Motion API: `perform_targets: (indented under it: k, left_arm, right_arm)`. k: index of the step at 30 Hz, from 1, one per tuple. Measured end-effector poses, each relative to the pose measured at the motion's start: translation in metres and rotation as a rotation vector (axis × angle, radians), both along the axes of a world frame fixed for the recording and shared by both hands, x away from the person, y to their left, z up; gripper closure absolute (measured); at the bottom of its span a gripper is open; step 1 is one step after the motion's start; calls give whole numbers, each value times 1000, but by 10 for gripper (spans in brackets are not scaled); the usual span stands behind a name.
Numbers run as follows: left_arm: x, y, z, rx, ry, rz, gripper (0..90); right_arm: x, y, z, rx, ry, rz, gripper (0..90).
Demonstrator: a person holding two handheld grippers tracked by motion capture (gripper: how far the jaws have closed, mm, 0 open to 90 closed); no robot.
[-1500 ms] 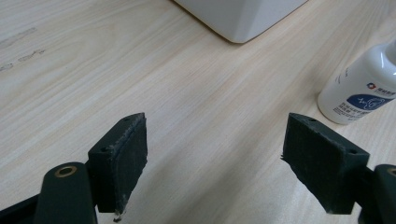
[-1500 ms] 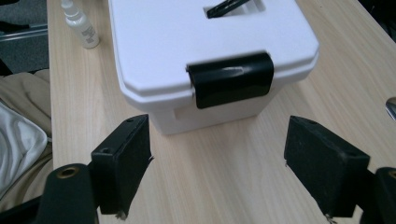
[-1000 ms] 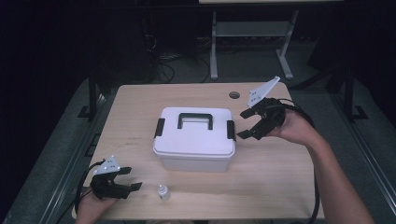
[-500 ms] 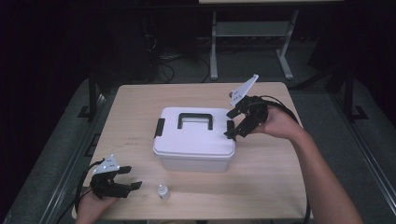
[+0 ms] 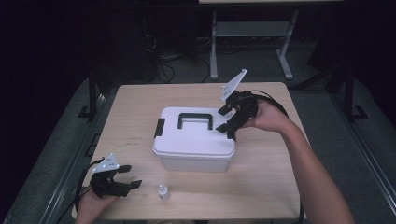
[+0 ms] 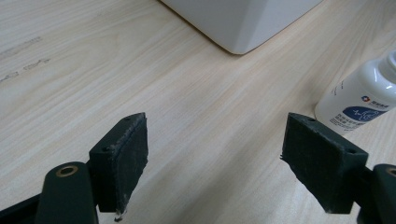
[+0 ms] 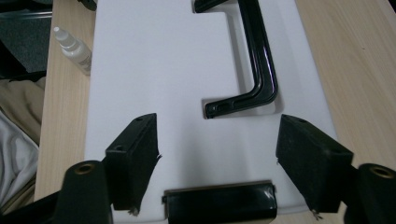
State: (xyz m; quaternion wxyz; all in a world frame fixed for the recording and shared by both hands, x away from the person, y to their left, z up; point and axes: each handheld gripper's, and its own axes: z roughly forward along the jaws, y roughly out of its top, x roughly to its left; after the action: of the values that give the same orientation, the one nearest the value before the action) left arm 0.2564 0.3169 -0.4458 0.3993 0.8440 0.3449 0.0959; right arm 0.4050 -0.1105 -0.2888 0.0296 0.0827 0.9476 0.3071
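A white lidded box [image 5: 194,142] with a black handle [image 5: 196,119] stands mid-table. My right gripper [image 5: 224,120] hovers at the box's right end, tilted down toward the lid. In the right gripper view its jaws [image 7: 217,140] stand apart on either side of the black end latch [image 7: 218,203] without touching it; they have just been closing a little. The handle [image 7: 254,70] lies beyond on the lid [image 7: 154,70]. My left gripper [image 5: 132,175] rests open at the near left table edge, with nothing between its jaws [image 6: 215,140]. A small white dropper bottle [image 5: 162,192] stands just to its right.
The bottle [image 6: 359,100] stands upright close by the left gripper's right jaw, and the box corner [image 6: 243,18] lies farther ahead. A second black latch [image 5: 159,127] sits on the box's left end. Bare wood [image 5: 261,186] surrounds the box.
My right gripper has moved left from beside the table's far right to over the box's right end, its jaws narrowing slightly. The left gripper and bottle have stayed put.
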Motion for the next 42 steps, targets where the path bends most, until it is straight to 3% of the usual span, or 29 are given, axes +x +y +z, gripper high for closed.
perform_targets:
  k: [6, 25, 30, 31, 33, 42]
  left_arm:
    - [0, 1, 1, -11, -4, -3, 238]
    - [0, 1, 0, 0, 6, -4, 237]
    - [1, 0, 0, -3, 9, -13, 236]
    - [0, -1, 0, -6, 6, -15, 237]
    - [0, 0, 1, -17, 4, -14, 237]
    - [0, 2, 1, -20, 4, -7, 236]
  right_arm:
    - [8, 7, 4, 4, -3, 8, 357]
    - [40, 29, -11, -13, 38, -7, 469]
    - [43, 33, -17, -29, 54, 10, 540]
    - [44, 33, -17, -19, 67, 18, 593]
    - [45, 34, -16, -12, 68, 27, 618]
    - [42, 34, -9, -16, 64, 38, 625]
